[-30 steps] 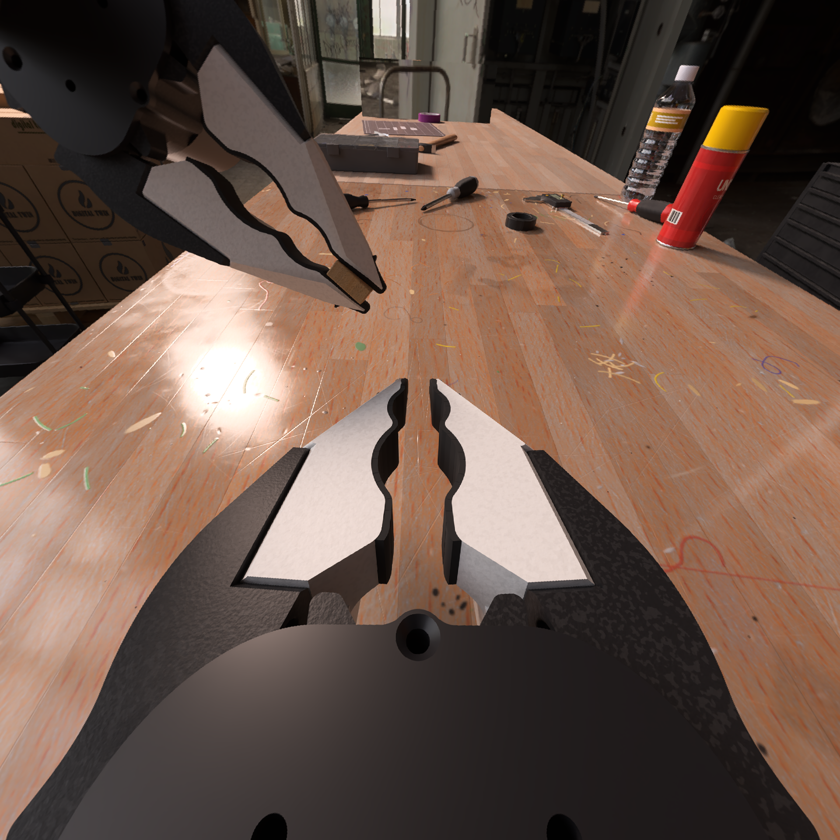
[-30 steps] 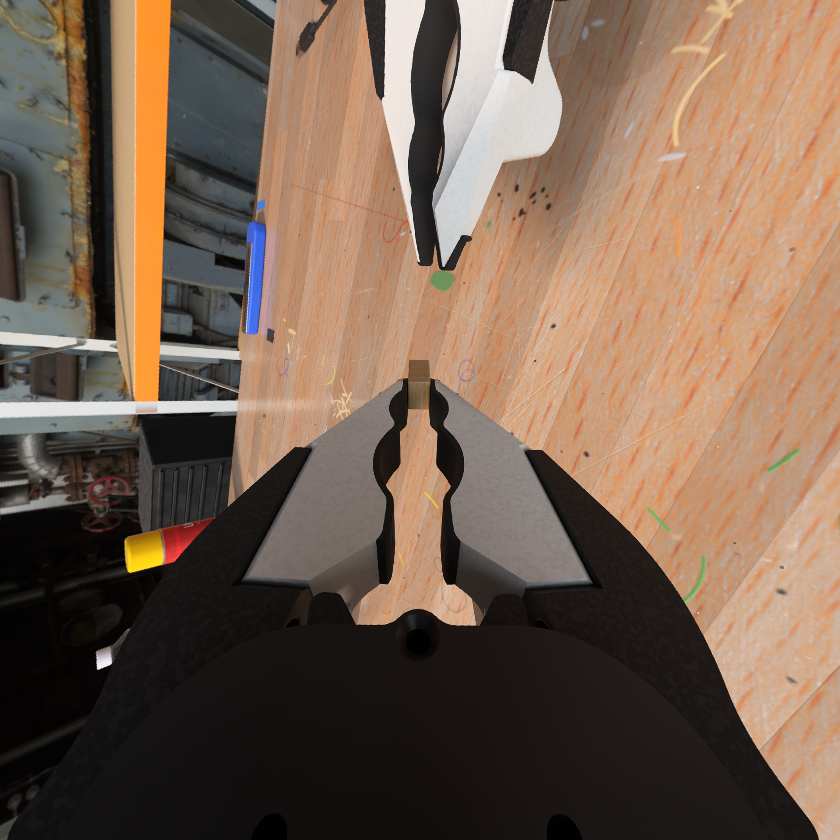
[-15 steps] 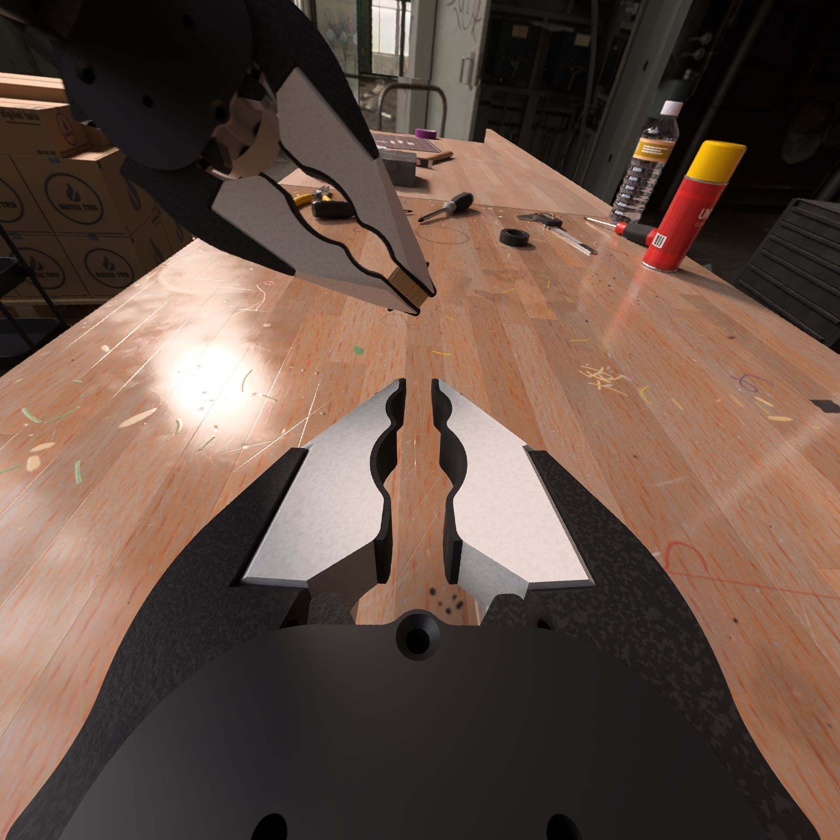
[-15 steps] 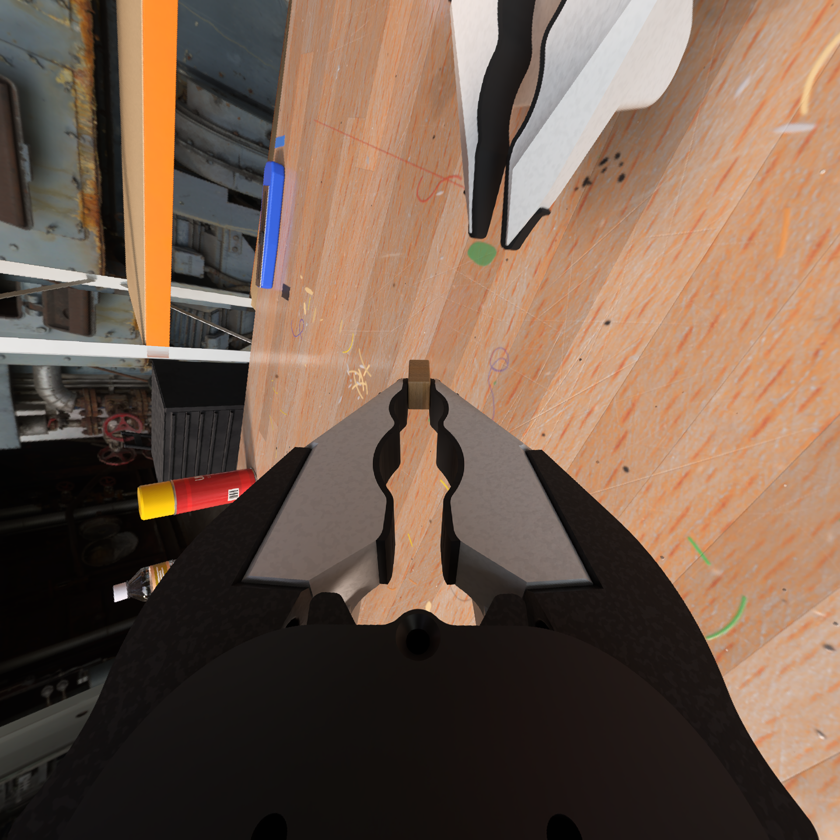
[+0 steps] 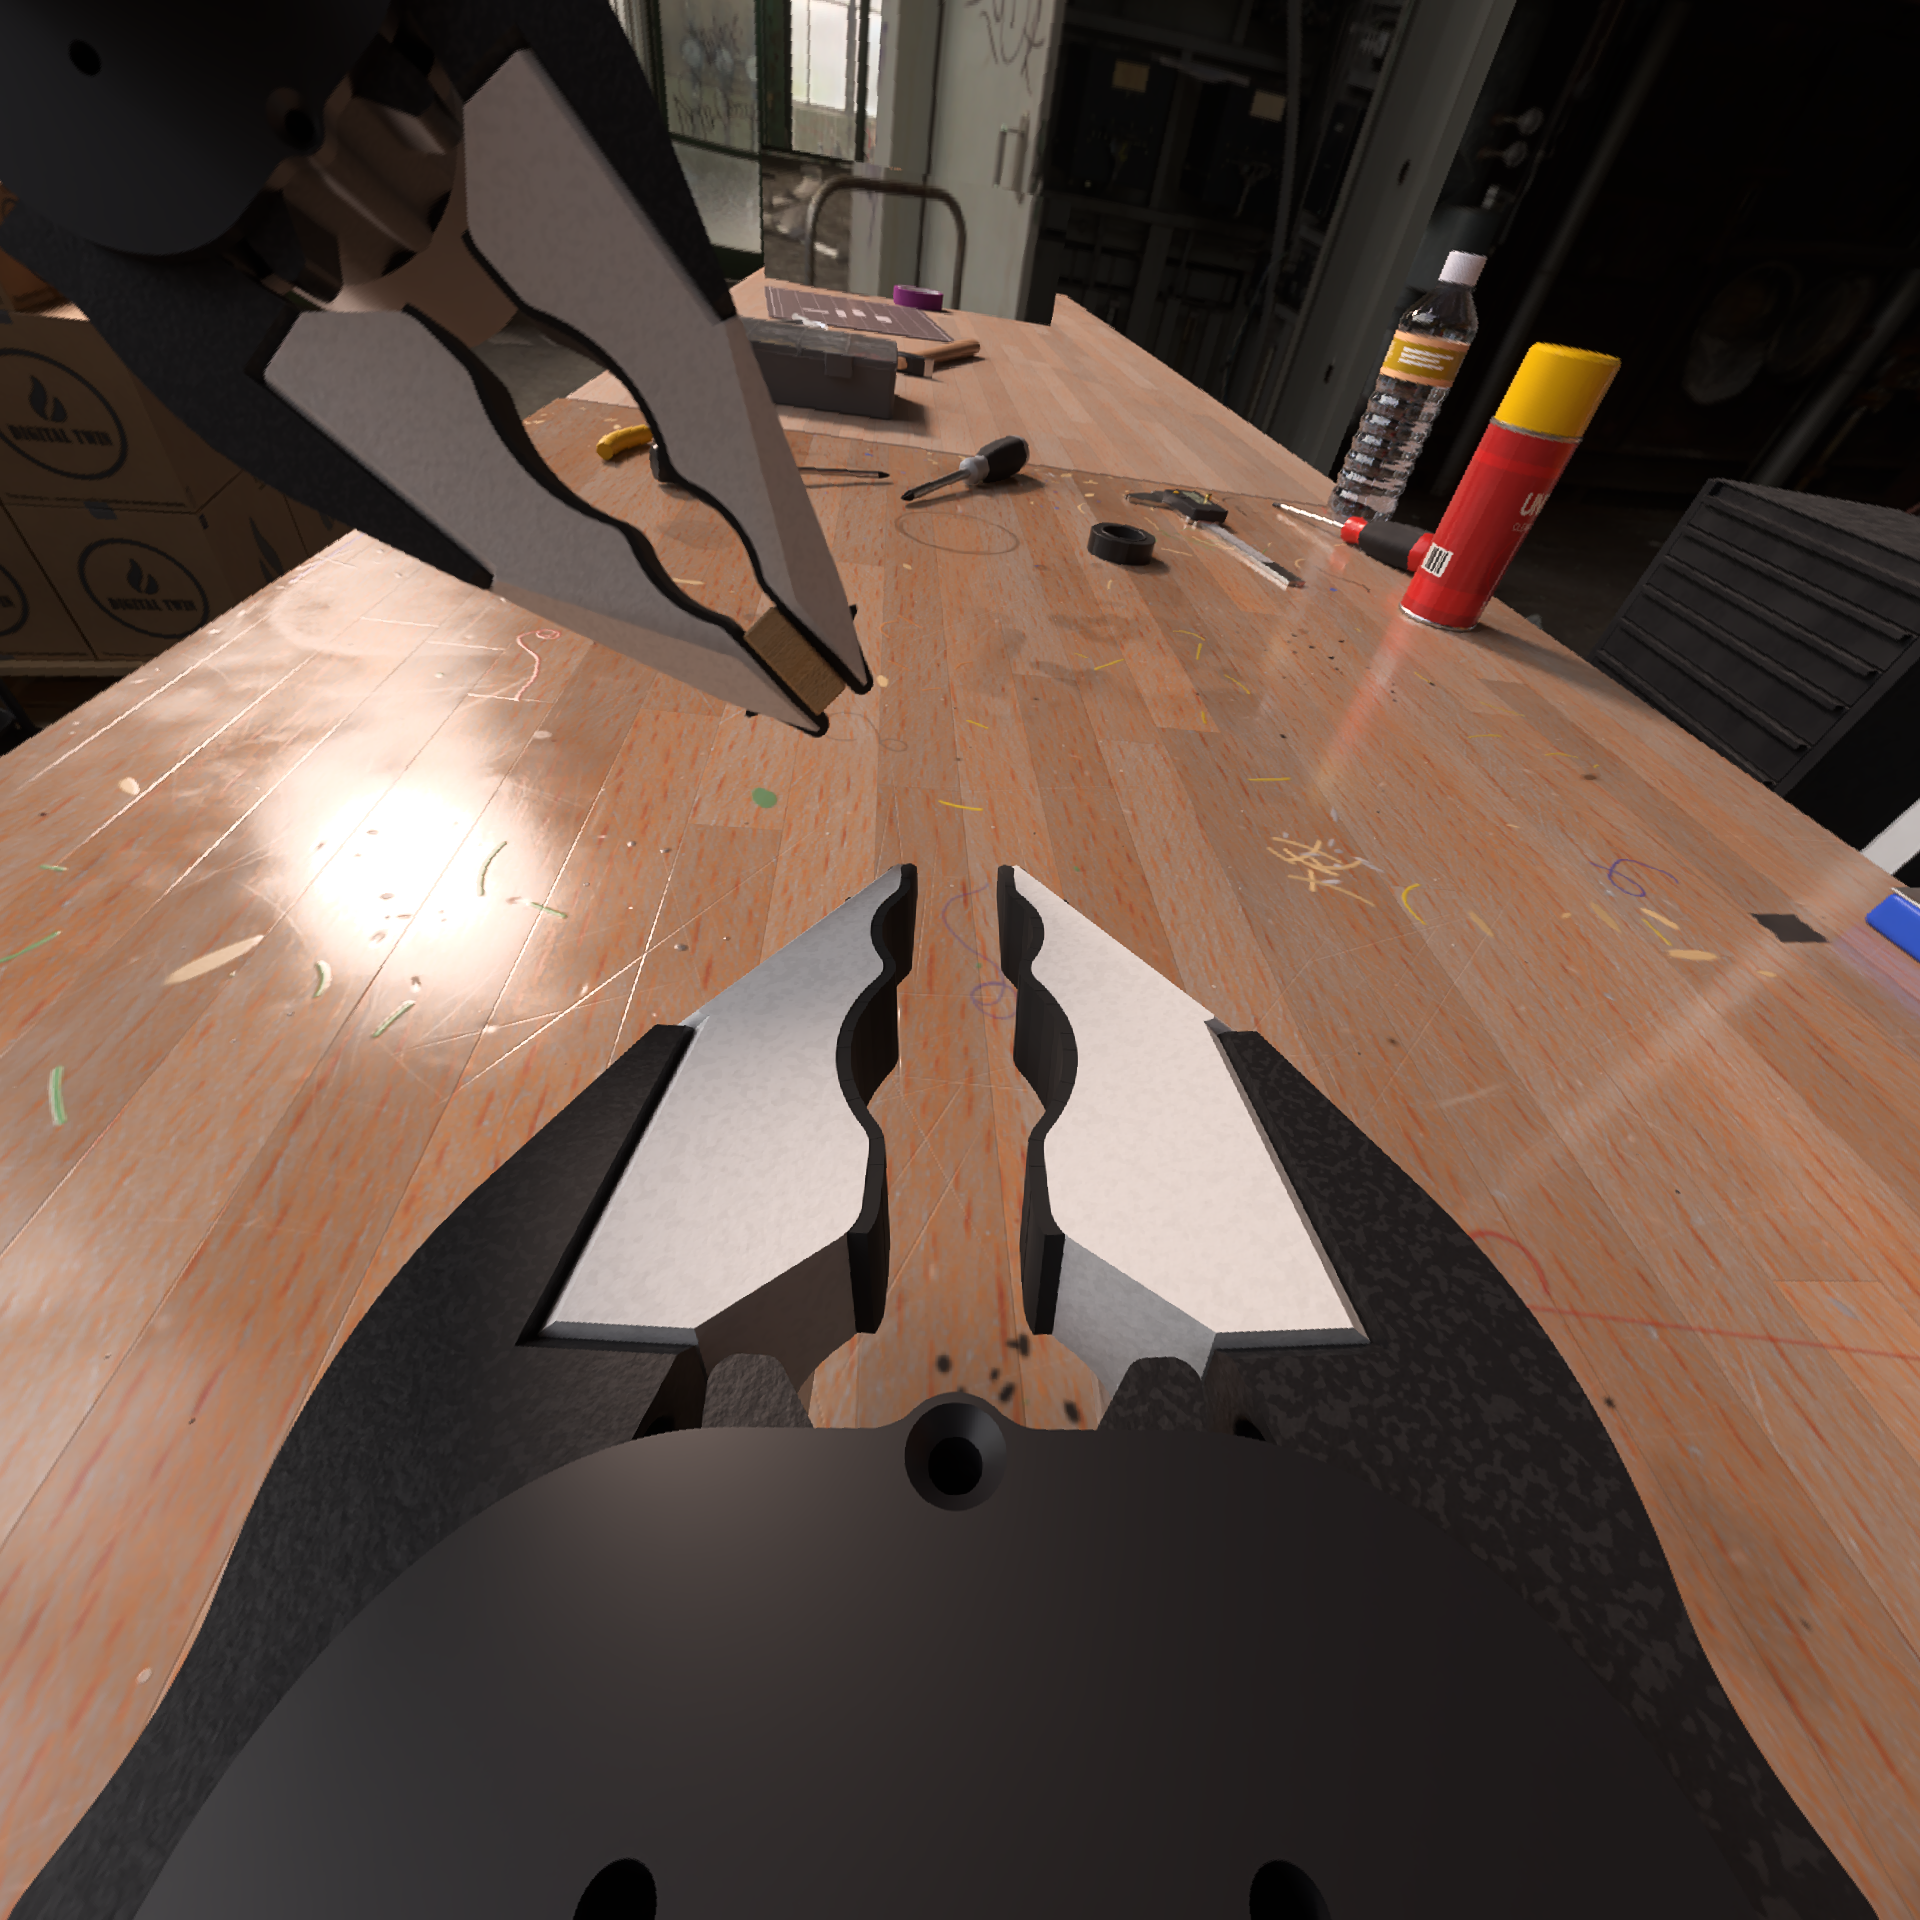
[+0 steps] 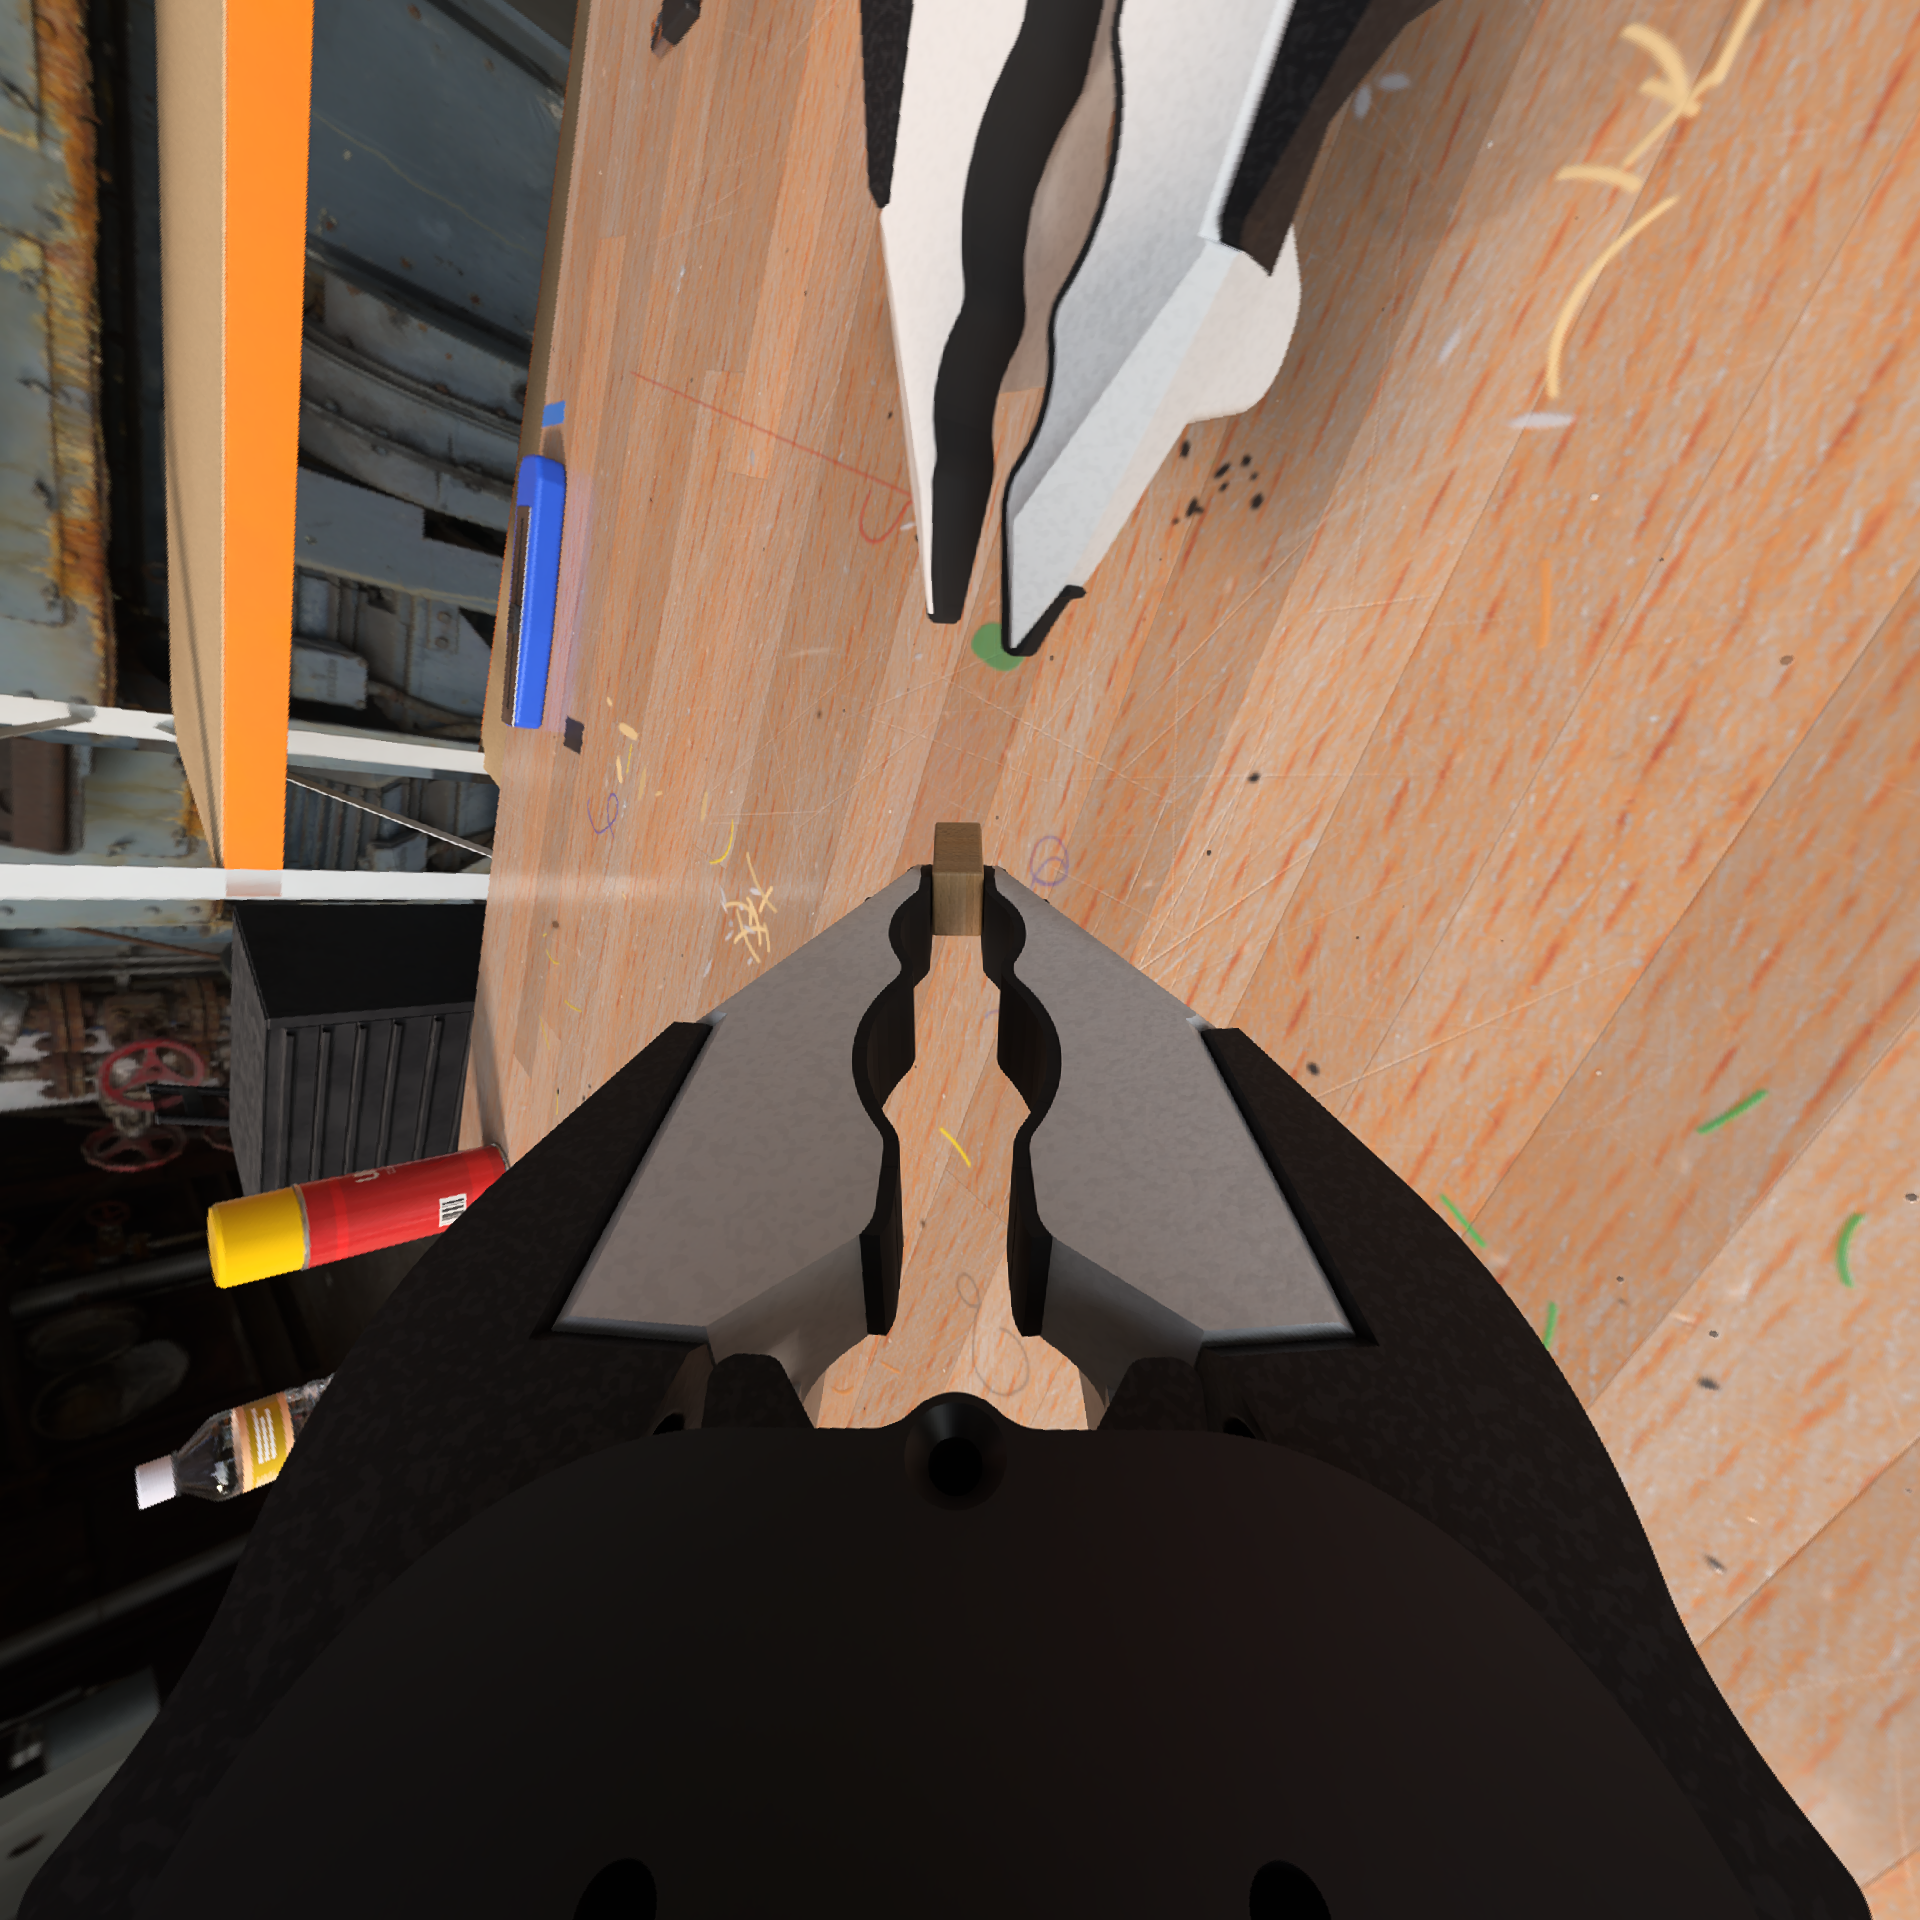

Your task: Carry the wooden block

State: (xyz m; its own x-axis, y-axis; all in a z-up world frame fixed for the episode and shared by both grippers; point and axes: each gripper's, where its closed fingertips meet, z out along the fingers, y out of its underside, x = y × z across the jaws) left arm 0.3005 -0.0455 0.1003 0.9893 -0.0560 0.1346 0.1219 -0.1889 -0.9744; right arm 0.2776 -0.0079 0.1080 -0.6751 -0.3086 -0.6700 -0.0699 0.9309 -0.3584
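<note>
We have the wooden block pinched right at the tips of the right tongs, and it sits up off the bench, clear of the wood below. It is a small tan piece, and its long axis runs forward along the fingers, with one end poking out past the tips and the other end tucked just inside them. From the left wrist view we see the same block caught between the two pale fingers as the right tongs angle down from the upper left toward the middle of the bench.

Our left tongs hold nothing; a narrow gap stands between their tips, bare planks showing through it. In the right wrist view they point straight back at the block, tips near a green spot on the wood, apart from it.

Room to move: wide bare planking lies all around both tongs. The bench's far edge runs along the left of the right wrist view, where a blue tool lies just inside it. Farther off in the left wrist view, well apart from the block, stand a red spray can and a water bottle near the right edge, with a black tape roll, a screwdriver and a grey case beyond.
</note>
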